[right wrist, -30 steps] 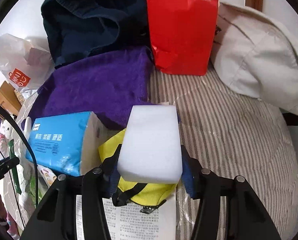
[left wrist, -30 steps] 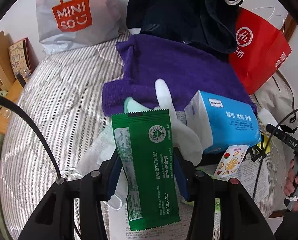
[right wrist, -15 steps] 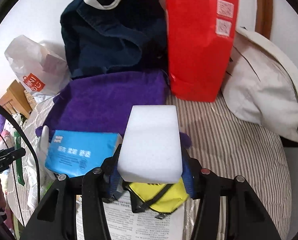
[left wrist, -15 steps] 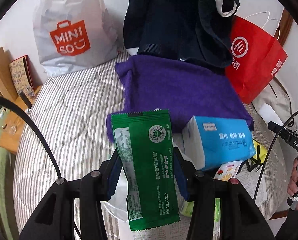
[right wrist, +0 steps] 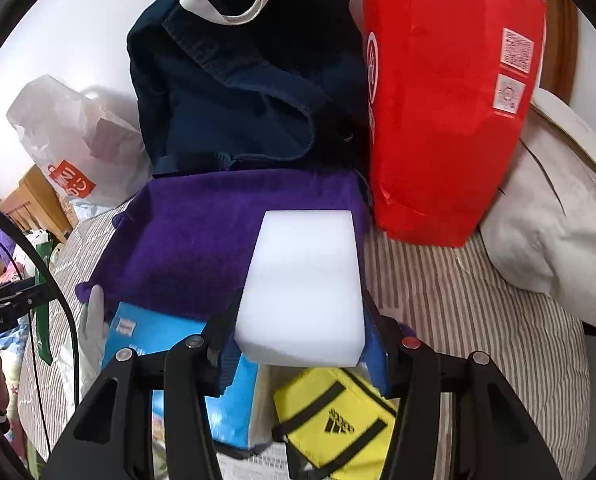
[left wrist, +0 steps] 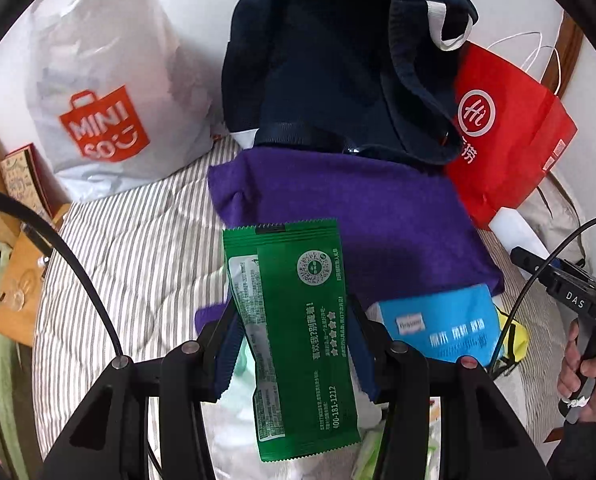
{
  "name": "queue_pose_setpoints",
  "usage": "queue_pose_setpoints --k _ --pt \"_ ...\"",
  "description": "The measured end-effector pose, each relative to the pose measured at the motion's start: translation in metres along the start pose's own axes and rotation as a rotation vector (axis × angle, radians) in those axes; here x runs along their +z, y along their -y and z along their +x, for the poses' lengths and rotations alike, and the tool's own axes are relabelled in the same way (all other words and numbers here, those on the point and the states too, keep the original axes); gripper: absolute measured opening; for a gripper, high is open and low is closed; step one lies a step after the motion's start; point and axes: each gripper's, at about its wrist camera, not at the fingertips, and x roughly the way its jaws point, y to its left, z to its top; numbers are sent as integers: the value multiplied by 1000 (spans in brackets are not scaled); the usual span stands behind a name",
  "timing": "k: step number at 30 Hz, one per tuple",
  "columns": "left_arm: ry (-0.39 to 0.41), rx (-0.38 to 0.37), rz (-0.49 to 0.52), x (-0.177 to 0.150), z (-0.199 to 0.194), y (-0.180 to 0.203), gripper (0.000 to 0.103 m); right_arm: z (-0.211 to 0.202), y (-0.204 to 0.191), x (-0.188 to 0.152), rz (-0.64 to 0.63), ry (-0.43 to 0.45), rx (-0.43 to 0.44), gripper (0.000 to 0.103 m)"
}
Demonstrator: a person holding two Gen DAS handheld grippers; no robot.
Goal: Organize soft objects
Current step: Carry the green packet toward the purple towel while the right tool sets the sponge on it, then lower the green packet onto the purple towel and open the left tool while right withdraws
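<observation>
My left gripper (left wrist: 294, 328) is shut on a green foil packet (left wrist: 294, 336), held up above the striped bed (left wrist: 138, 260). My right gripper (right wrist: 301, 320) is shut on a white foam block (right wrist: 303, 284), lifted over the bed. Ahead of both lies a purple towel (left wrist: 357, 216) (right wrist: 218, 232), and behind it stands an open dark navy bag (left wrist: 337, 60) (right wrist: 242, 88). A blue tissue pack (left wrist: 437, 328) (right wrist: 150, 336) lies below the towel. A yellow pouch (right wrist: 337, 420) rests under the right gripper.
A red paper bag (right wrist: 449, 112) (left wrist: 509, 140) stands right of the navy bag, a white Miniso bag (left wrist: 106, 92) to its left. A beige bag (right wrist: 553, 216) lies at the far right. Wooden furniture (left wrist: 14, 264) borders the bed's left edge. A hand (left wrist: 581, 376) holds the other gripper.
Both grippers have risen and pulled back with their loads; the navy bag's opening and both carrier bags show more fully, and the tissue pack and towel have slid lower in view.
</observation>
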Motion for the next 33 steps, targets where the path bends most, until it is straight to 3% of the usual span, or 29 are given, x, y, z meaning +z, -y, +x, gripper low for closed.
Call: queue_pose_setpoints --k 10,18,30,33 --pt "-7 -2 16 31 21 9 47 52 -2 32 -18 -34 1 51" --pt "-24 -6 13 38 39 9 47 107 -2 41 -23 -143 3 52" --pt "-38 -9 25 43 54 9 47 108 0 36 -21 -187 0 69" --pt "-40 -16 26 47 56 9 47 96 -1 35 -33 -159 -10 72"
